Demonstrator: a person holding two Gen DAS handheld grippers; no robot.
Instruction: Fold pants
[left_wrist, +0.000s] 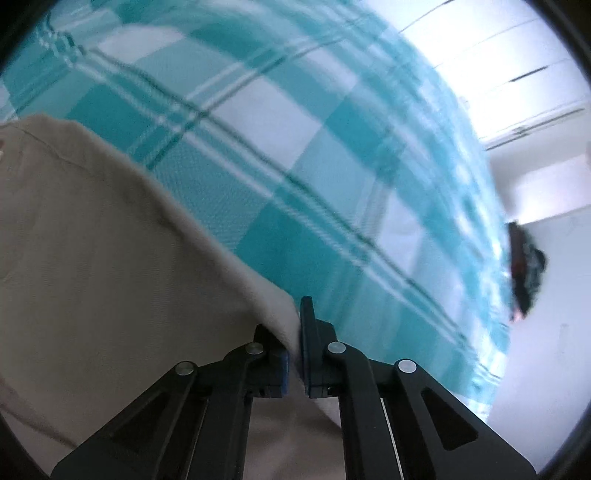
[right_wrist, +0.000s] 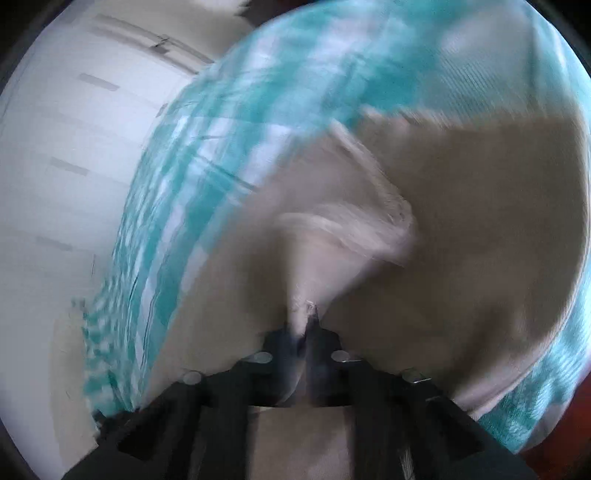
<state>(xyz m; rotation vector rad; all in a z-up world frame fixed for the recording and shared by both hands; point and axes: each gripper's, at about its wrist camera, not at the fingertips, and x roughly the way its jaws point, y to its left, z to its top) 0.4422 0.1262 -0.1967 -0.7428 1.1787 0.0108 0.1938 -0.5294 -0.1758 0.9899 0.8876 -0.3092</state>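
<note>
Left wrist view
Pants (left_wrist: 103, 258): beige cloth fills the lower left, lying over a teal-and-white checked cover (left_wrist: 295, 155); whether a bed or a bench lies under it cannot be told.
Left claw (left_wrist: 293, 350): closed on the edge of the pants, a thin fold of beige cloth pinched between the two black fingers (left_wrist: 308, 332).
Cloth edge: runs as a diagonal line from the upper left down into the claw, with the checked cover bare to its right.
Background: pale floor (left_wrist: 546, 332) at right, with a dark object (left_wrist: 524, 269) at the cover's edge, too blurred to name.

Right wrist view
Picture quality: heavily blurred, which suggests quick motion.
Right claw (right_wrist: 306, 328): appears closed on a bunched tip of the pants (right_wrist: 461, 258), though the blur leaves the grip uncertain.
Pants: beige cloth spreads up and to the right from the claw, with a paler ridge or seam (right_wrist: 369, 221) crossing it; checked cover (right_wrist: 221, 147) shows to the left and along the far right.
Background: white panelled wall or cupboards (right_wrist: 74, 147) at left.

Risks
Slip: each claw holds only a narrow bit of cloth, so a fast pull could tug it free.
Uneven fold: if the two claws travel at different speeds, the edges would likely land skewed.
Snagging: the bunched ridge may be trapped inside the fold and leave a lump.
Cover drag: a low pass could catch and rumple the checked cover.
</note>
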